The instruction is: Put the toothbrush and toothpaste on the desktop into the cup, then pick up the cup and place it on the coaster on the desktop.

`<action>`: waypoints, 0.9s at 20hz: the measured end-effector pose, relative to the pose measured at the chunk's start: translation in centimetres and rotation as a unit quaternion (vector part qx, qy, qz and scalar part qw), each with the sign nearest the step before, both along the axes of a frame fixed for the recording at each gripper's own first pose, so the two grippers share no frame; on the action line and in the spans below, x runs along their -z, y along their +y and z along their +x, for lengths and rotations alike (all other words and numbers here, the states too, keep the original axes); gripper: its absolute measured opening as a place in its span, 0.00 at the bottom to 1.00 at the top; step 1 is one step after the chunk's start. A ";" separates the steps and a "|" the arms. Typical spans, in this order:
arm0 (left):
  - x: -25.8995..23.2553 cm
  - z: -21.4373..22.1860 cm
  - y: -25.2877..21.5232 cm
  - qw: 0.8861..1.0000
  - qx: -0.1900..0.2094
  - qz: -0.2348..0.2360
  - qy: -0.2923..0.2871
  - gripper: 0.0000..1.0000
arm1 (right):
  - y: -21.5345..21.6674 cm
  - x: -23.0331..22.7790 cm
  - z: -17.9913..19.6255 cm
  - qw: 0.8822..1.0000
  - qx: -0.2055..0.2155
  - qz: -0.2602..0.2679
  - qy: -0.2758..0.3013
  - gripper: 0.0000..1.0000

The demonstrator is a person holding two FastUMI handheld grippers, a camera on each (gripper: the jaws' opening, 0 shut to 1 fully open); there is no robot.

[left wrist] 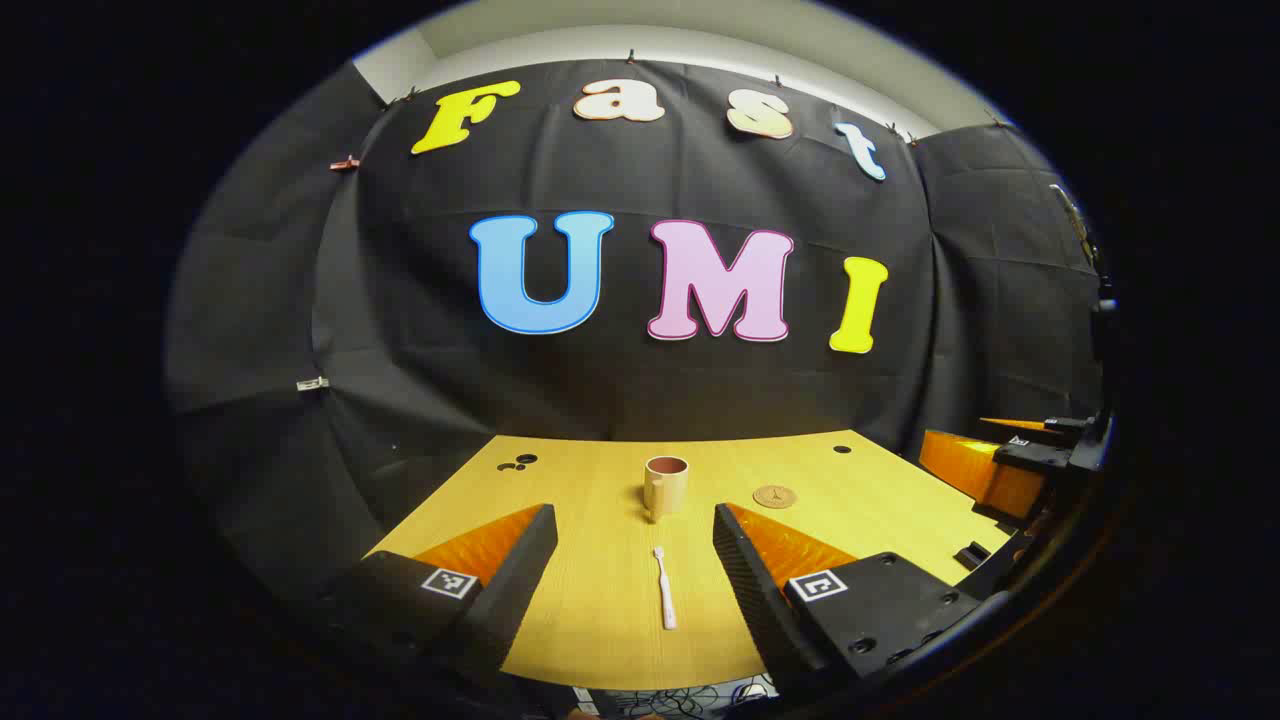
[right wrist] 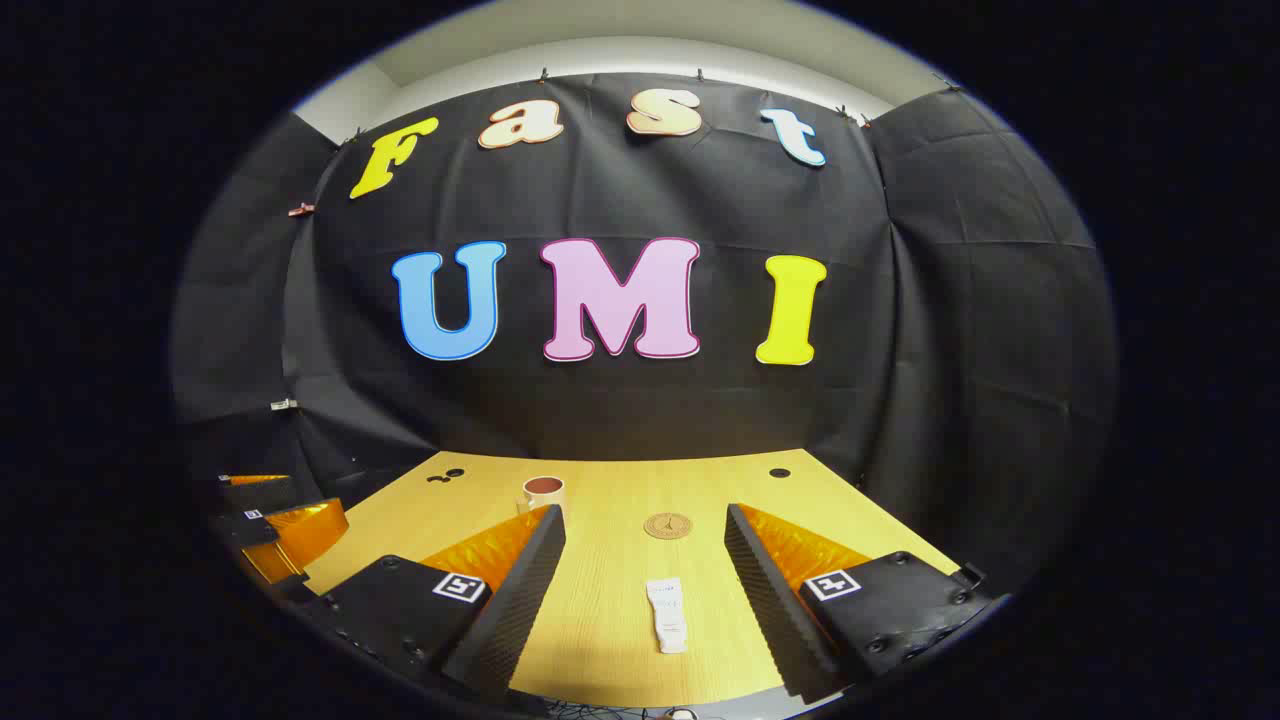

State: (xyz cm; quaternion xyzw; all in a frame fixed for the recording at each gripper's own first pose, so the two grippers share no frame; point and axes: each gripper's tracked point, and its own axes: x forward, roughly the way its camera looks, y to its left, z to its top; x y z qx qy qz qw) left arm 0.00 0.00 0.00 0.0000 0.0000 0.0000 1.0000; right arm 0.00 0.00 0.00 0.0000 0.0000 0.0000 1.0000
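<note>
**Both grippers spread, nothing gripped yet**

I'm holding the left gripper (left wrist: 635, 560) w/ fingers spread wide over the desktop (left wrist: 590, 480); the toothbrush (left wrist: 664, 588) is lying flat btwn them, touching neither, nearer me than the cup. I'm holding the right gripper (right wrist: 645, 575) likewise released, the toothpaste (right wrist: 667, 614) lying flat btwn its fingers, clear of both, also nearer me than the cup and off to the cup's right. Farther out the cup (left wrist: 665, 484) is standing upright, open end up. The coaster (left wrist: 774, 496) is lying flat near the cup's right side, not touching it. In the right gripper view I'm seeing the cup (right wrist: 544, 493) just behind that gripper's left finger.
</note>
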 end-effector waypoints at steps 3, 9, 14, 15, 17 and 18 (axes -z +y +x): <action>-0.5 0.4 -0.1 1.000 0.009 0.005 -0.006 0.97 | 0.3 0.2 0.4 1.000 0.005 0.002 0.006 0.98; 0.1 1.1 -0.1 1.000 0.014 -0.003 0.002 0.97 | 0.7 0.9 1.3 1.000 0.001 -0.010 0.020 0.98; 0.7 2.0 -0.1 1.000 0.008 -0.009 0.013 0.97 | 0.4 1.8 2.2 0.999 -0.003 -0.013 0.037 0.99; 0.9 2.1 -0.2 1.000 0.008 -0.009 0.015 0.97 | 0.3 1.9 2.4 0.999 -0.003 -0.016 0.040 0.98; 1.2 2.4 -0.2 1.000 0.004 -0.010 0.018 0.97 | 0.2 2.6 2.8 0.998 -0.006 -0.019 0.051 0.98; 1.1 2.4 -0.2 1.000 0.001 -0.013 0.019 0.97 | 0.3 3.1 3.1 0.998 -0.010 -0.020 0.060 0.98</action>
